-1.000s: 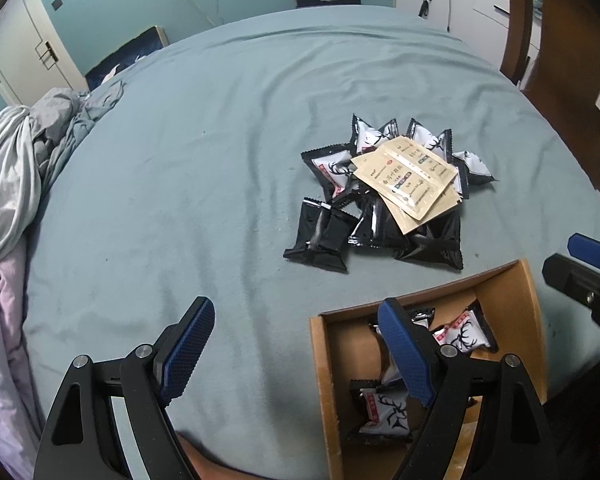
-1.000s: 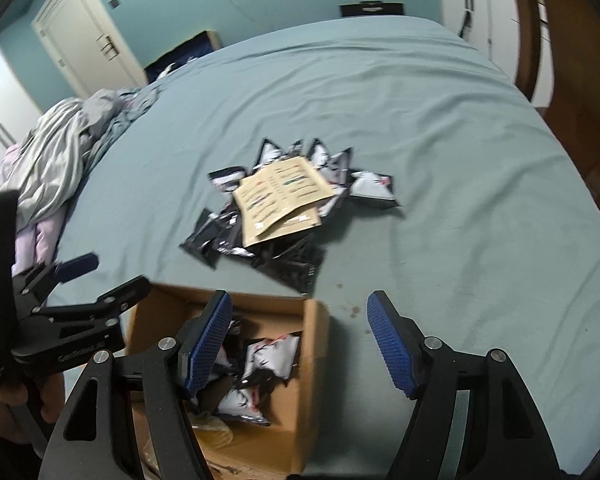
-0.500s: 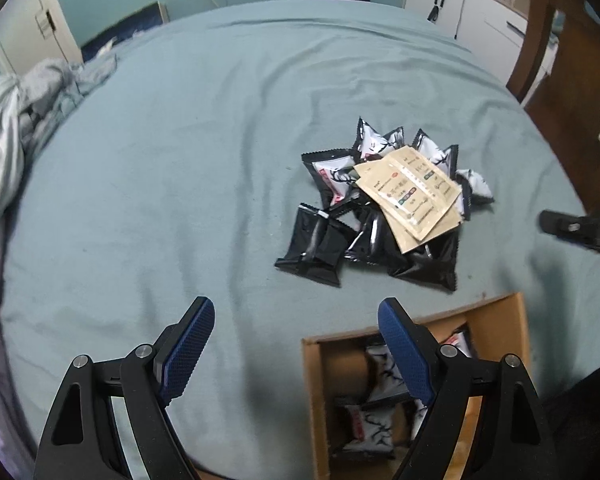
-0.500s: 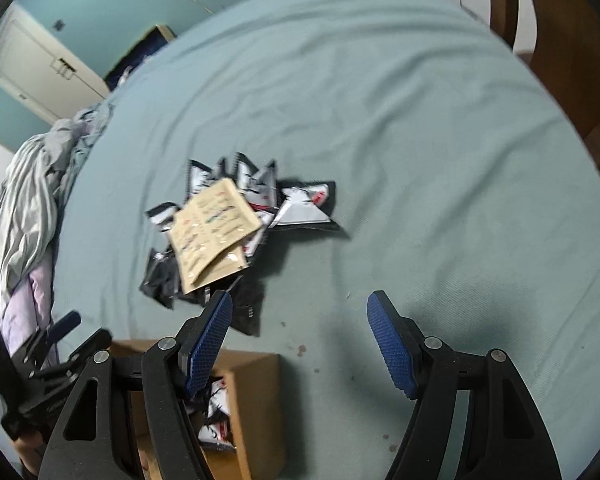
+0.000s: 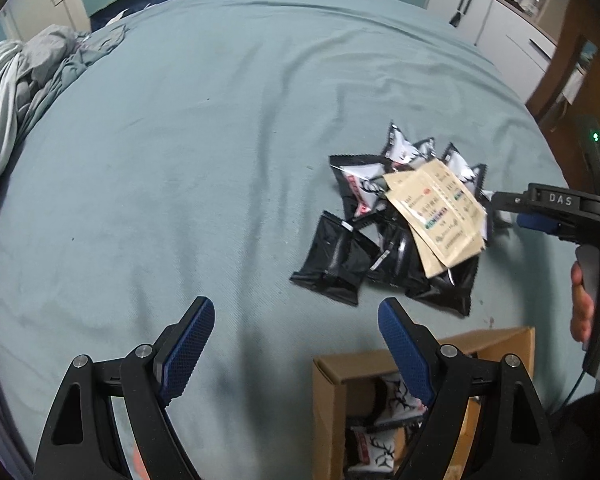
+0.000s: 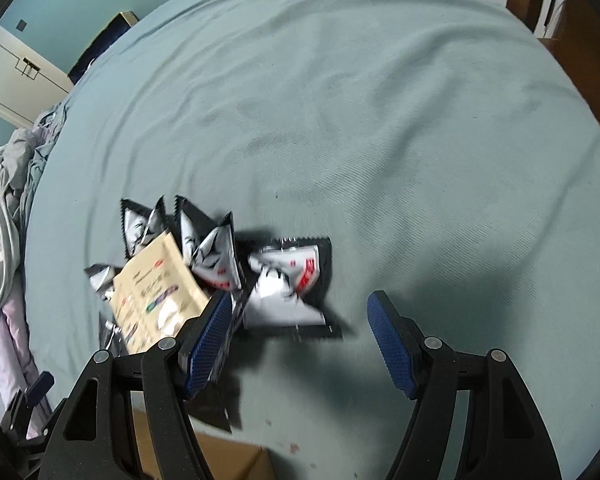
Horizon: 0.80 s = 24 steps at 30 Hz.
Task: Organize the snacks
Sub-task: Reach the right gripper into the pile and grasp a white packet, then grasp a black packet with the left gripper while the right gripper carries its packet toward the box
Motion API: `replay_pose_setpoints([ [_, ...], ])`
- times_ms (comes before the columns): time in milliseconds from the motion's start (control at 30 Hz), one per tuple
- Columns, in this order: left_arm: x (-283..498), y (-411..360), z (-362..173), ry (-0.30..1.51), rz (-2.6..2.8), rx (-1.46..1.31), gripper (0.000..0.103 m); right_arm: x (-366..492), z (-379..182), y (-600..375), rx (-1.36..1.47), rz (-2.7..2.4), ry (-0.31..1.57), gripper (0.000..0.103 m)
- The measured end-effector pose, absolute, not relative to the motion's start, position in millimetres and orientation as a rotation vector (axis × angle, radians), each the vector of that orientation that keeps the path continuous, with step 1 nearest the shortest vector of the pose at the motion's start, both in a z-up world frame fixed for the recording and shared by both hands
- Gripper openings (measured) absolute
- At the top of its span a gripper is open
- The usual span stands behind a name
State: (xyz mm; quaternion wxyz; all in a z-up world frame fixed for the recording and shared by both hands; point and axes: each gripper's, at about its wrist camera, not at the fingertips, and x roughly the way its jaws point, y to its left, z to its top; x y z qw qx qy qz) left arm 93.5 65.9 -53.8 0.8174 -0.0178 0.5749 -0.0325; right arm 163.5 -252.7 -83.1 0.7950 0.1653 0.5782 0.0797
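The right gripper [image 6: 296,340] hung over the near edge of the snack pile [image 6: 220,272], jaws about half spread and empty; a white-and-black packet [image 6: 288,292] lay on the sheet just beyond its fingertips. The tan sachet [image 6: 156,292] sat on top of the pile, partly behind the left finger [image 6: 206,344]. To the right, the teal bedsheet [image 6: 420,140] ran bare toward the mattress edge. The left gripper [image 5: 290,354] stood wide open, holding nothing, above bare sheet beside the cardboard box [image 5: 496,340], which held a few packets. Crumpled bedding [image 5: 20,76] crowded the far left edge.
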Motion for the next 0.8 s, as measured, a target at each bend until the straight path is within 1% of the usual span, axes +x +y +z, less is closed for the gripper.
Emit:
replay_pose_setpoints([
  [133,99,74,-57,1.223,-0.037,-0.07,0.085,180,-98,-245,0.325,0.153,1.275,0.069],
  [233,103,77,-61,1.218,-0.011,-0.082,0.085,185,-97,-242,0.301,0.142,1.26,0.069],
  [267,104,78,-62,1.218,-0.004,-0.081,0.085,185,-97,-239,0.281,0.147,1.256,0.062],
  [300,105,79,-64,1.221,0.005,-0.079,0.085,185,-97,-233,0.259,0.152,1.254,0.05],
  [333,106,80,-66,1.225,0.011,-0.079,0.085,185,-96,-229,0.229,0.156,1.252,0.045],
  [433,107,80,-69,1.232,0.02,-0.077,0.085,181,-94,-219,0.178,0.153,1.234,0.043],
  [500,109,79,-70,1.229,0.026,-0.066,0.085,179,-91,-219,0.176,0.149,1.216,0.039],
  [800,105,80,-77,1.198,0.051,0.035,0.085,135,-52,-243,0.278,0.156,1.109,0.034],
])
